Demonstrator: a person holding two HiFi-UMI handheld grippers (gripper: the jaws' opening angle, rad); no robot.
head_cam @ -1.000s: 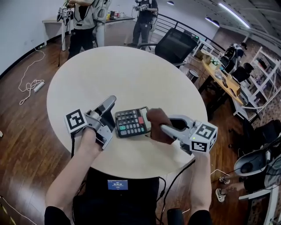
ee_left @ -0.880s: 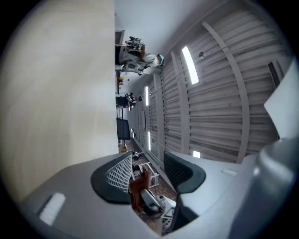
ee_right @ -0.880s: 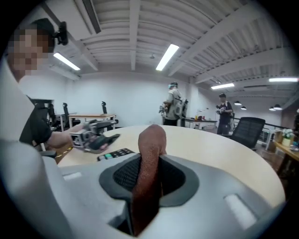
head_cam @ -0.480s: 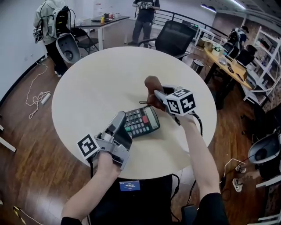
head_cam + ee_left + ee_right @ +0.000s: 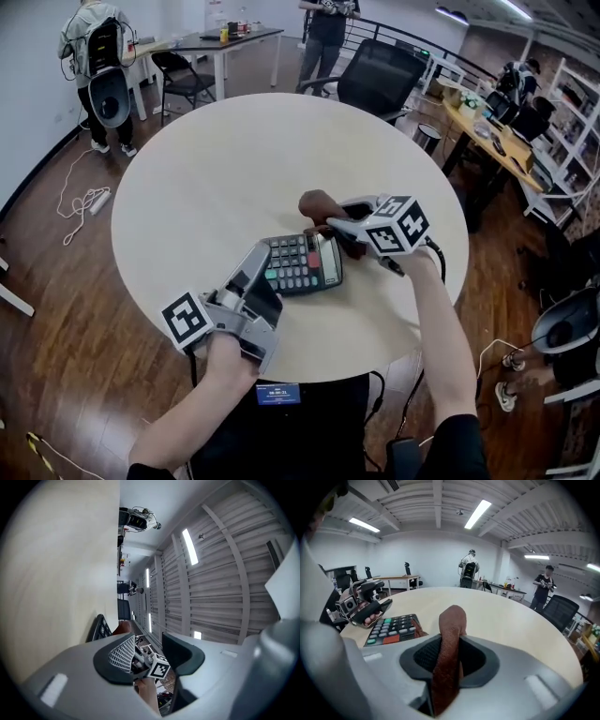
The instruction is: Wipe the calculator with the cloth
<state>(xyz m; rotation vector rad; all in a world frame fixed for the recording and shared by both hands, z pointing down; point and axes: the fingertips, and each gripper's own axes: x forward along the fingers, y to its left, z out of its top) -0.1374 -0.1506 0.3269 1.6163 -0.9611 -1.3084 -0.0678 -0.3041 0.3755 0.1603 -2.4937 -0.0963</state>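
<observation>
The right gripper (image 5: 449,660) is seen pressed together on a rust-brown fabric cloth (image 5: 451,625), which is pinched upright between the pads, with one end poking above the jaws. In the head view the cloth (image 5: 321,208) is held over the far right corner of a dark grey desk calculator with grey, green and red keys (image 5: 302,262). A lower fold is seen at the calculator's display end; contact cannot be told. The calculator lies flat on the near part of a round beige table (image 5: 216,178). The left gripper (image 5: 150,656) is seen with jaws apart and closing. Nothing is gripped between them; only the right gripper's marker cube (image 5: 159,670) is seen through the gap. The calculator (image 5: 100,629) lies outside the jaws, just beside one of them. In the head view the left gripper (image 5: 261,262) is placed at the calculator's near left edge. A black office chair (image 5: 380,75) is seen beyond the table.
</observation>
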